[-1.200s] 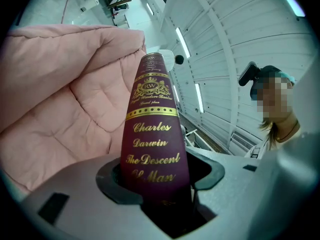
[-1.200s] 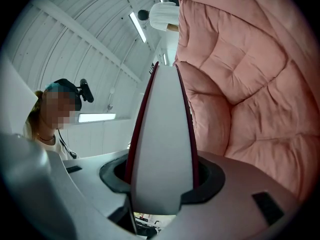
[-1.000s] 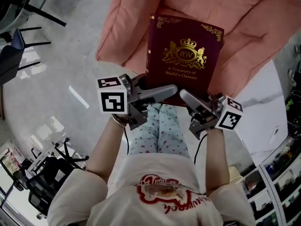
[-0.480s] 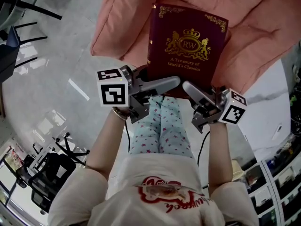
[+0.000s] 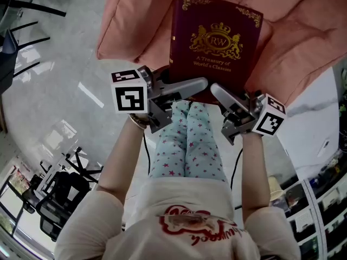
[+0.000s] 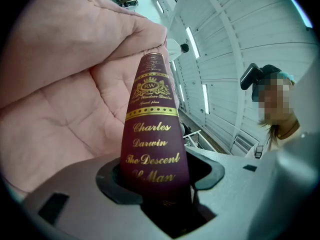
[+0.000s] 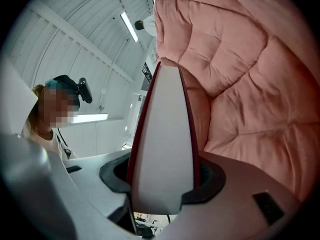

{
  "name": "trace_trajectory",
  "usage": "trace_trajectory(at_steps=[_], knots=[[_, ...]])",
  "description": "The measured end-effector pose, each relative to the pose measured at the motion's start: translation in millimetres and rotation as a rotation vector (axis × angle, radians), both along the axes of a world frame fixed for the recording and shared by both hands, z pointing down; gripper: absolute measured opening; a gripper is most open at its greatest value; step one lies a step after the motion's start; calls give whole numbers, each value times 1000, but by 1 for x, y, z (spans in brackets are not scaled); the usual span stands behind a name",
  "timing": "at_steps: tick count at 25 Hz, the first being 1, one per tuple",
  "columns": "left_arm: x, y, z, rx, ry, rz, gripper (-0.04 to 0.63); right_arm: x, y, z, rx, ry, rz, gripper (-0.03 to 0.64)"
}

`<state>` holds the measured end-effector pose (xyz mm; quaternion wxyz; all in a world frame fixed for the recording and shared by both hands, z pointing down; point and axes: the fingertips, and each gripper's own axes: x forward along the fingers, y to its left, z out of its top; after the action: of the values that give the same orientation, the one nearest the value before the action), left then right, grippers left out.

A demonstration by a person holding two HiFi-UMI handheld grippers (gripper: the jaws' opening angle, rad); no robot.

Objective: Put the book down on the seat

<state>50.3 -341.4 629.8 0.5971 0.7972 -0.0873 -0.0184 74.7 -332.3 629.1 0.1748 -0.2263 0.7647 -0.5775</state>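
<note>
Near edge of book (image 5: 215, 39) behind fingers (image 5: 187, 86)

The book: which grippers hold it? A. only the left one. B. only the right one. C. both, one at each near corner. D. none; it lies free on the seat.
C: the left gripper is shut on the spine side of the book, and the right gripper is shut on its page edge.

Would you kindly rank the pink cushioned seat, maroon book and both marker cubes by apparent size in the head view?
1. Pink cushioned seat, partly cropped.
2. Maroon hardcover book.
3. Left tool's marker cube.
4. Right tool's marker cube, only slightly smaller; nearness may explain that.
</note>
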Motion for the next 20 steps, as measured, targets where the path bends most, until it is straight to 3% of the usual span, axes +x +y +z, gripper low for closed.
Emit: trace_trajectory(at_steps=[20], knots=[[8,4,65,-86,-12,13,245,7,5,64,-77,4,16,221]])
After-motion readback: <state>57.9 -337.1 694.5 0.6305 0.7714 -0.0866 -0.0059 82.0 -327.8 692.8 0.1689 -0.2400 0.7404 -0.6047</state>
